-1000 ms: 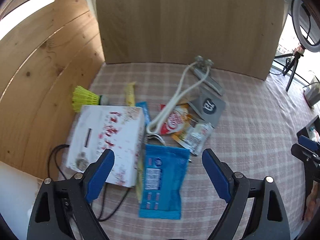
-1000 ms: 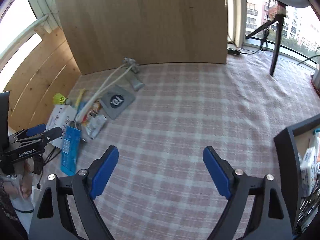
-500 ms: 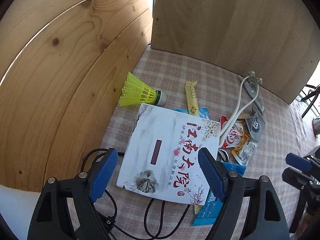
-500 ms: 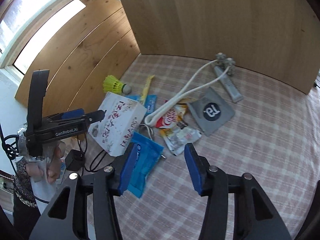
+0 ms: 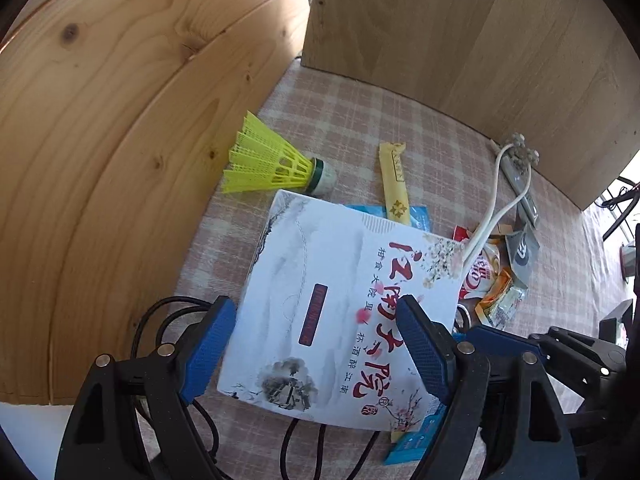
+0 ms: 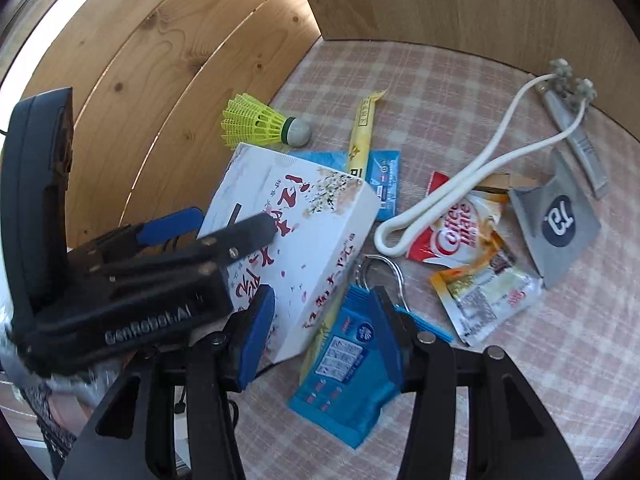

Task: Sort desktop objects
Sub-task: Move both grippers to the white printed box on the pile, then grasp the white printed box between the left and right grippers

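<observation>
Both tongs spread: left [image 5: 316, 344] over box [image 5: 340, 304], right [image 6: 320, 332] hiding blue pkt [image 6: 344, 384].

We count one white box [image 6: 296, 240] printed with red characters, one yellow shuttlecock [image 6: 260, 126], one long yellow stick packet [image 6: 362, 132], and one white cord loop [image 6: 472, 184] on the checked table [image 6: 460, 80]. There are two blue packets, a large one [image 6: 344, 364] near the front and a smaller one [image 6: 384, 184] behind the box, plus two coffee-creamer sachets [image 6: 460, 232], one grey pouch [image 6: 560, 216] with a round dark logo and one grey tube [image 6: 580, 144]. We also see two hand-held grippers, the left [image 5: 316, 344] and the right [image 6: 320, 328], one black cable [image 5: 160, 312] and one metal ring [image 6: 384, 268].
</observation>
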The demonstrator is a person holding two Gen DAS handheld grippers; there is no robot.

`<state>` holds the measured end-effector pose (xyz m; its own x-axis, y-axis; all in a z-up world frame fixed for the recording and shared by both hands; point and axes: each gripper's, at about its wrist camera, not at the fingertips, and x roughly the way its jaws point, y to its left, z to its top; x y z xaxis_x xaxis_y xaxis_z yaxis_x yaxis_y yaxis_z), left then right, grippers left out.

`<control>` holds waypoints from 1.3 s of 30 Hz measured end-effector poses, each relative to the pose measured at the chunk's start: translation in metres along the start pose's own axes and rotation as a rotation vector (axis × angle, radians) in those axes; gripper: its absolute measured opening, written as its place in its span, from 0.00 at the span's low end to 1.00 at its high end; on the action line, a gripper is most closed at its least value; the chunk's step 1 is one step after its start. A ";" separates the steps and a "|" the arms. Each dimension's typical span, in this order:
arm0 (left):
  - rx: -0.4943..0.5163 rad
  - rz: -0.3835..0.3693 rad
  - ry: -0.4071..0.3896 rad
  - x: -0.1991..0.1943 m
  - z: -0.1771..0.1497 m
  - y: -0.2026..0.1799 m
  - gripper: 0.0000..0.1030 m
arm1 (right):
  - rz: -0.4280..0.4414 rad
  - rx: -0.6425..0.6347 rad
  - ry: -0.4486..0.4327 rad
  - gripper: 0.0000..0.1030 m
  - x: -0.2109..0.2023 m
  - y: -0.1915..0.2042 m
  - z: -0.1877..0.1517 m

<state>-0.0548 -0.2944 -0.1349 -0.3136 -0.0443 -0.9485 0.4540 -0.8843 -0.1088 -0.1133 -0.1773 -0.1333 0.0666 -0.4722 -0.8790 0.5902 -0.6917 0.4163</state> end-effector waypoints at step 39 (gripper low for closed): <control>-0.020 -0.075 0.076 0.021 0.013 0.013 0.80 | 0.029 0.031 0.031 0.43 -0.001 0.005 -0.011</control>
<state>-0.0661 -0.3133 -0.1526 -0.2837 0.0581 -0.9571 0.4484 -0.8743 -0.1860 -0.1021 -0.1744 -0.1331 0.1082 -0.4752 -0.8732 0.5628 -0.6948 0.4478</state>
